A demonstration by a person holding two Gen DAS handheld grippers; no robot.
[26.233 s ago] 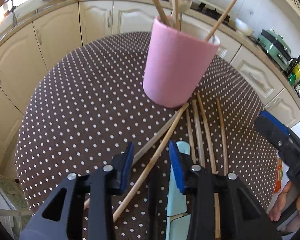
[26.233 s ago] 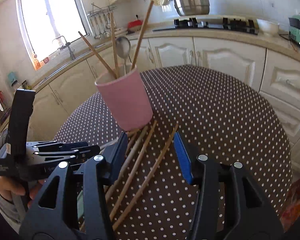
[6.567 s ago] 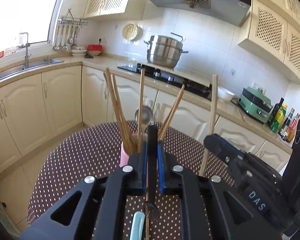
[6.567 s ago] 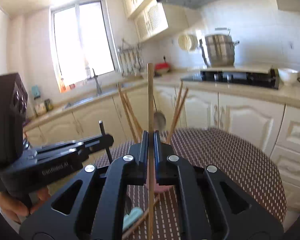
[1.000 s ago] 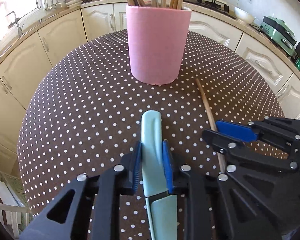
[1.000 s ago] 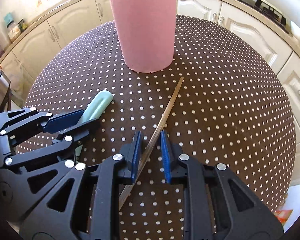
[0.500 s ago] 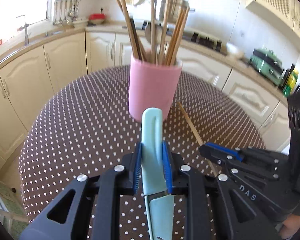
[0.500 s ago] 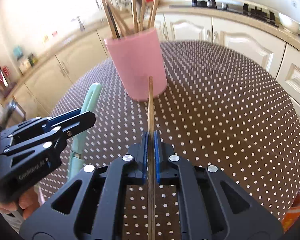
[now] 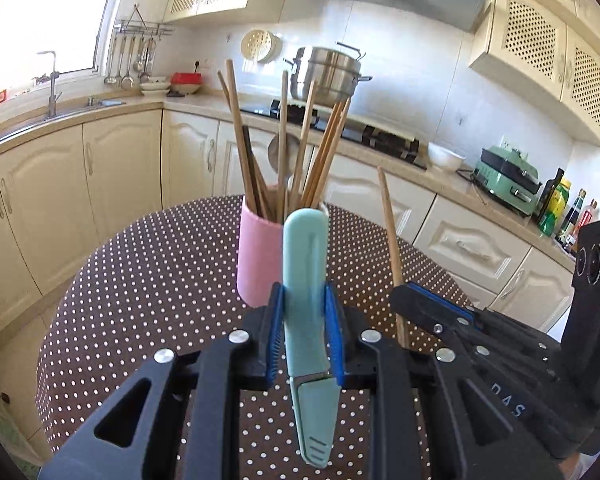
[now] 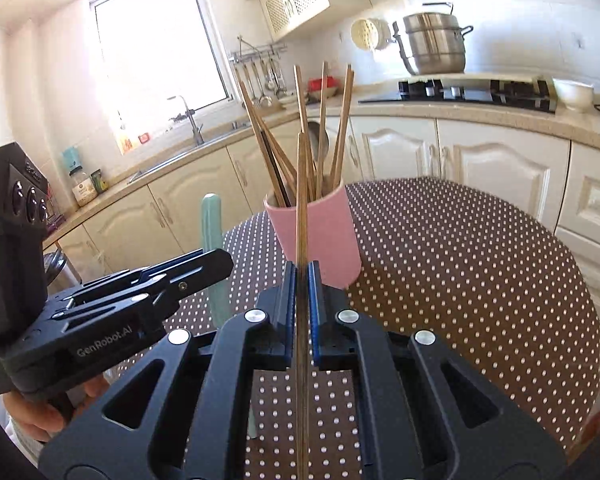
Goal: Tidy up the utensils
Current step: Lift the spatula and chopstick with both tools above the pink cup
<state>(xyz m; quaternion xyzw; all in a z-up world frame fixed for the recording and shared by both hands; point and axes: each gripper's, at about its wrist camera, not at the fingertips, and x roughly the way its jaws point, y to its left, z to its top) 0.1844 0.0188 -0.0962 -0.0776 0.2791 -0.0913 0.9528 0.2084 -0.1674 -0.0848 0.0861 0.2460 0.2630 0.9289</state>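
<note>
A pink cup (image 9: 259, 256) (image 10: 320, 232) full of wooden chopsticks (image 9: 284, 140) and a metal spoon stands on the round dotted table (image 9: 148, 280). My left gripper (image 9: 303, 300) is shut on a mint-green sheathed knife (image 9: 305, 280), held upright in front of the cup. That knife (image 10: 212, 224) and the left gripper (image 10: 148, 288) show at the left of the right wrist view. My right gripper (image 10: 302, 280) is shut on a single wooden chopstick (image 10: 301, 200), lifted off the table with its tip up before the cup. The same chopstick (image 9: 390, 240) rises from the right gripper (image 9: 416, 300) in the left wrist view.
Cream kitchen cabinets and a counter curve behind the table. A sink with a tap (image 9: 52, 84) is at the left, a steel pot (image 9: 326, 76) on the hob at the back, a green appliance (image 9: 504, 180) and bottles at the right. A hand (image 10: 40, 412) holds the left tool.
Both grippers rose off the table and tilted up, lifting the knife and the chopstick. The right gripper closed on the chopstick, which lay on the cloth a second ago.
</note>
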